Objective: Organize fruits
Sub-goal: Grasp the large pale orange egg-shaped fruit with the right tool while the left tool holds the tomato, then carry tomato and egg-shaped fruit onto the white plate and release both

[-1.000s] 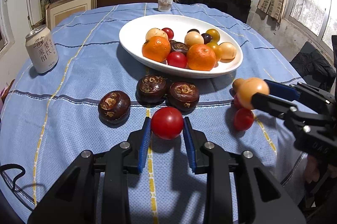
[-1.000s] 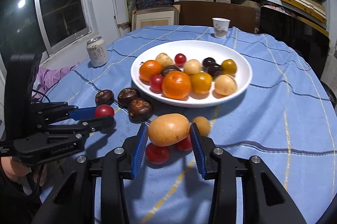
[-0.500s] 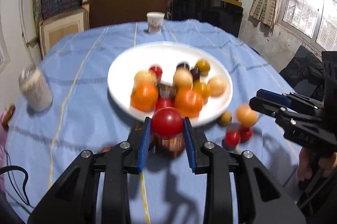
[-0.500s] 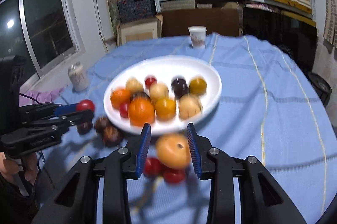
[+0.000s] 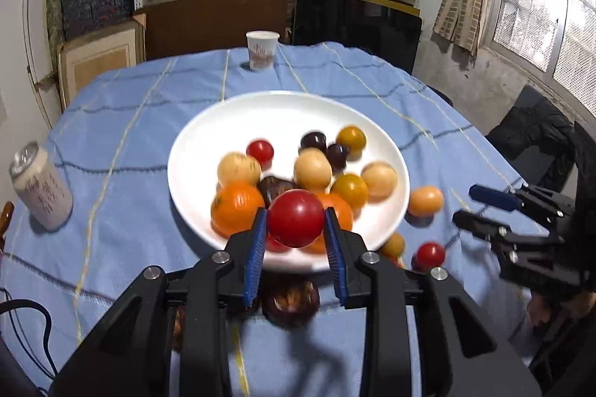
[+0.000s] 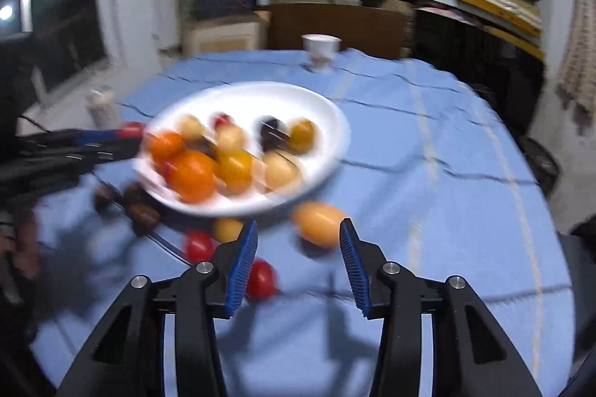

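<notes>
- Your left gripper (image 5: 296, 223): clamped on a red tomato (image 5: 295, 218), held over the plate's (image 5: 268, 110) near rim.
- Your right gripper (image 6: 298, 251): jaws opening, gripping nothing; tan fruit (image 6: 318, 223) on the cloth (image 6: 428, 180) just beyond the fingertips, beside the plate.

plate (image 5: 283, 106): mid desk (image 5: 130, 121), holding fruit | cup (image 5: 262, 49): behind plate | can (image 5: 40, 192): left of plate | loose fruit (image 5: 425, 200): right of plate
</notes>
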The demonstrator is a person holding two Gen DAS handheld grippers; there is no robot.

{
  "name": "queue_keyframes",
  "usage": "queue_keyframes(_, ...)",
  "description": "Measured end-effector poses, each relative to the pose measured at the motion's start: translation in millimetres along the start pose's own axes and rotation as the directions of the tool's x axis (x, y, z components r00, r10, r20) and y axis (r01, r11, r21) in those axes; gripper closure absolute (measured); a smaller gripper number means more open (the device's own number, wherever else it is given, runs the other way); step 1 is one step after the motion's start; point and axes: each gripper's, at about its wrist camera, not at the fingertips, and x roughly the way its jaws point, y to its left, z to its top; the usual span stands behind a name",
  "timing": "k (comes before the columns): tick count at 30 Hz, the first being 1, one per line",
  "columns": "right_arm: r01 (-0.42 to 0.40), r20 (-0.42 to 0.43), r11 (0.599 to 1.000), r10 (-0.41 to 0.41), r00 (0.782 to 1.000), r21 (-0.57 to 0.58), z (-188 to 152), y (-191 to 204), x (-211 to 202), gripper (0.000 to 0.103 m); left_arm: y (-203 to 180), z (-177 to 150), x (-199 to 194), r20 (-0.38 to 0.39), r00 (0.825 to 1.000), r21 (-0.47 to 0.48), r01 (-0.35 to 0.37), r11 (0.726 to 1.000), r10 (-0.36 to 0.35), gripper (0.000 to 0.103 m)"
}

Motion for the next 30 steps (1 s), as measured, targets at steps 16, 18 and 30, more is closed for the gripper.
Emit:
queue_keyframes(16,-0.048,-0.141,0.998,0.054,0.989,0.043,8.7,-5.7,68.6,0.059,1.5,-33.1,-14.1,-0.024,1.000,-0.026,-0.009,1.000,0.009,0.073)
queue_keyframes(18,-0.049,-0.132,0.998,0.055,0.990,0.048,6.9,-6.1,66.6,0.059,1.3,-33.0,-14.4,-0.021,1.000,-0.025,-0.011,1.000,0.010,0.073)
queue_keyframes(30,-0.069,0.029,0.997,0.068,0.997,0.025,6.7,-6.2,11.0,0.060,2.9,-28.4,-19.6,0.004,1.000,-0.028,-0.005,1.000,0.005,0.073)
